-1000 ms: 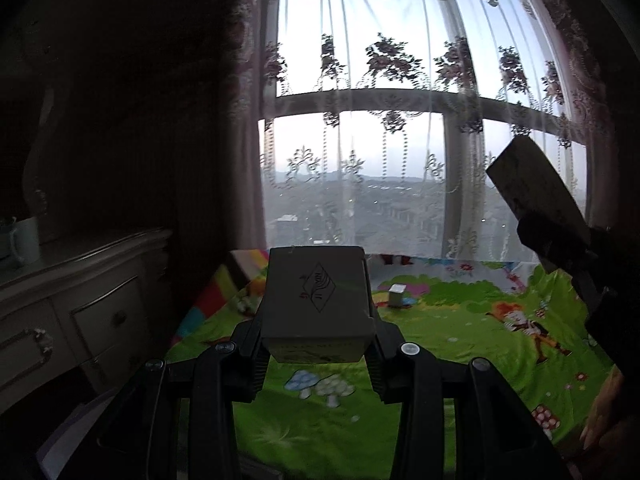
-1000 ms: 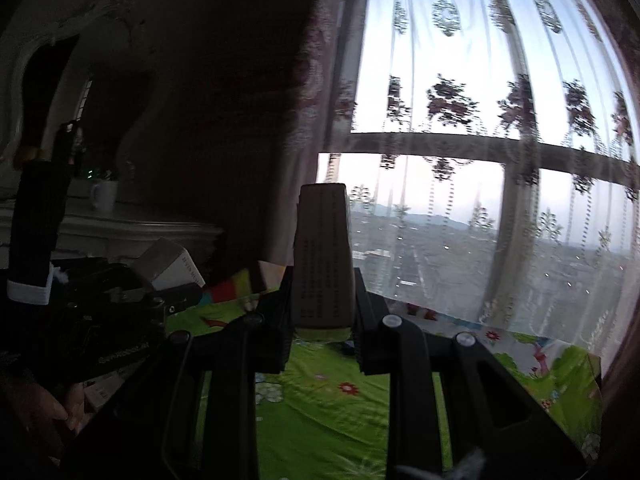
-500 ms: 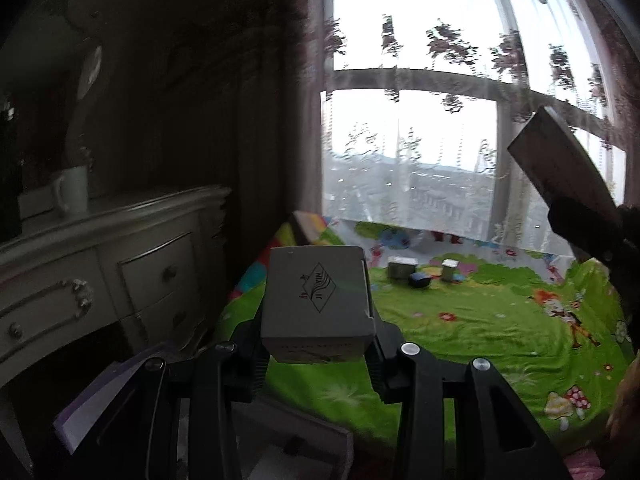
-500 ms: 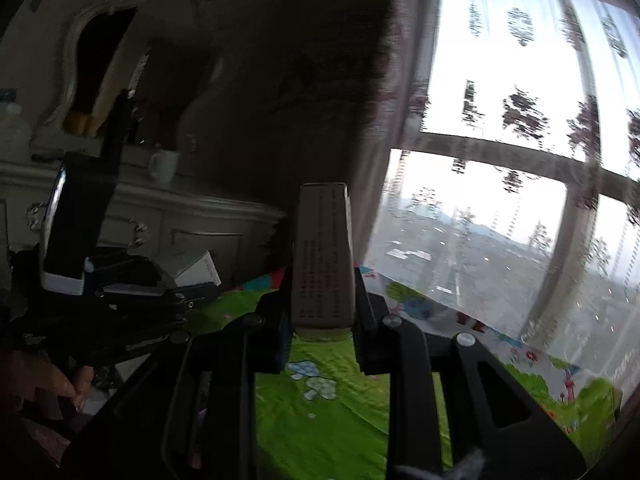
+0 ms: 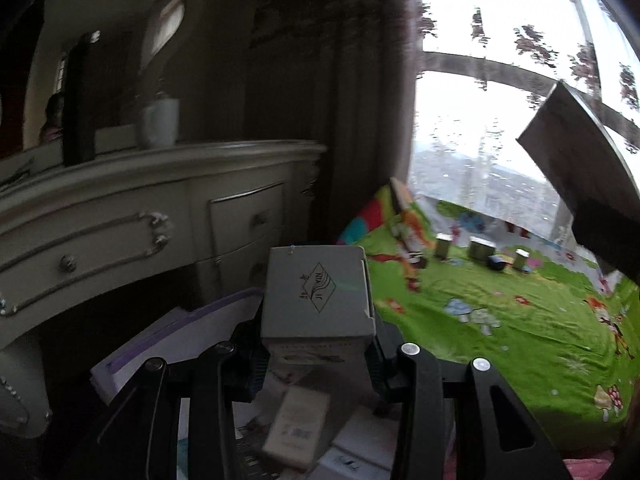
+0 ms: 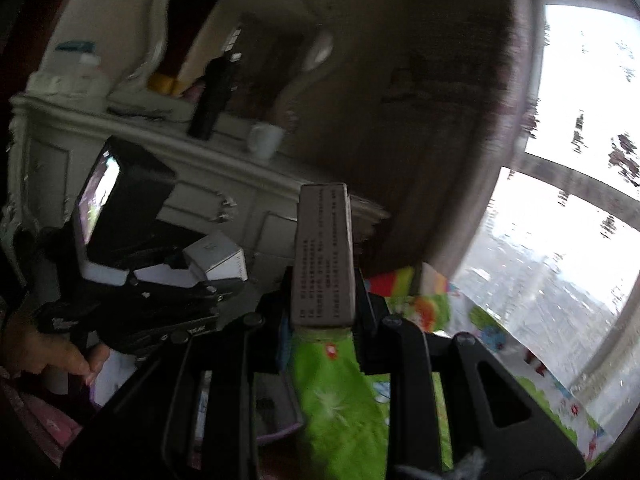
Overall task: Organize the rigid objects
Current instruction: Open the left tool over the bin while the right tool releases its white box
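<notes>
Left gripper (image 5: 316,354) clenched on grey box (image 5: 317,298), frame centre; right gripper (image 6: 322,326) grasping narrow printed box (image 6: 323,256), centre; green mat (image 5: 520,320) lower right

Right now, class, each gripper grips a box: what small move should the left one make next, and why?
Probably lower the left gripper toward the pile of flat white boxes beneath it. It is shut on the grey square cardboard box, which hangs above that pile beside the cream dresser, touching nothing.

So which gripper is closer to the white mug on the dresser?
Left, probably. The left gripper with its box sits beside the dresser, below the mug; the right gripper is farther out, over the mat.
</notes>
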A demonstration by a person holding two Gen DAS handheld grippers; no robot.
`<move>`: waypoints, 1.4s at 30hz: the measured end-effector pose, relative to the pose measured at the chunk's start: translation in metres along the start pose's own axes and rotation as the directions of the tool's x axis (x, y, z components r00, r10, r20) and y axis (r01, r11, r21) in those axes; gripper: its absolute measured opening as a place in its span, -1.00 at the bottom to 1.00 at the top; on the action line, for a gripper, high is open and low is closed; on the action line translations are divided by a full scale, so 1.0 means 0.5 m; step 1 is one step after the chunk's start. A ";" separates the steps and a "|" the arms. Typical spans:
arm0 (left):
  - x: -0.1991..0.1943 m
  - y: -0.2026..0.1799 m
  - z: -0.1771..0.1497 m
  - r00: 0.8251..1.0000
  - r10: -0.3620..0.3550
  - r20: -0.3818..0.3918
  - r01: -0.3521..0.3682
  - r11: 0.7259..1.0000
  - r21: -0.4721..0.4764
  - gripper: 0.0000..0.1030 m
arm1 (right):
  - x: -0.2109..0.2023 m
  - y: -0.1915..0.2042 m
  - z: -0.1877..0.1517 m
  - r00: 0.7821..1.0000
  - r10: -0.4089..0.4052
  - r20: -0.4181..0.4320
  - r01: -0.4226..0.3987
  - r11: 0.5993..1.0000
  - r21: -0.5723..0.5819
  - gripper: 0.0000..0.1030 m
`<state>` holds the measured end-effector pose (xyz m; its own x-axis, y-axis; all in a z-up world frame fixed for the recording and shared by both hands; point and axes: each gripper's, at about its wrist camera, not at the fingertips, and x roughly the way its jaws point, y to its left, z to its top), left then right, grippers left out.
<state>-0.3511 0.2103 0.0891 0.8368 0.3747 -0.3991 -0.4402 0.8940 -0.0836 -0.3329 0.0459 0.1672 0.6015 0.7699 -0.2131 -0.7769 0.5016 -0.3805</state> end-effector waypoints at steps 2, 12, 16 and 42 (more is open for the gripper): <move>0.002 0.022 -0.007 1.000 0.020 -0.014 -0.020 1.000 -0.021 -0.19 | 0.012 0.019 0.000 0.999 0.036 -0.010 -0.036 0.999 -0.019 -0.46; 0.081 0.107 -0.052 0.969 0.053 -0.241 -0.086 0.988 -0.131 -0.19 | 0.122 0.079 -0.025 0.935 0.261 -0.239 -0.263 0.964 0.024 -0.46; 0.111 0.145 -0.085 0.937 0.066 -0.344 -0.132 0.977 -0.170 -0.19 | 0.163 0.109 -0.071 0.870 0.338 -0.359 -0.334 0.940 0.075 -0.46; 0.187 -0.027 -0.048 0.880 -0.049 -0.472 0.003 0.995 -0.098 0.70 | 0.159 -0.140 -0.229 0.876 0.190 -0.444 -0.006 0.923 0.384 0.58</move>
<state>-0.2749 0.2274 0.0312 0.6043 0.1697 -0.7785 -0.4677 0.8666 -0.1741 -0.2094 0.0267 0.0736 0.4613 0.5946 -0.6585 -0.7925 0.6099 -0.0044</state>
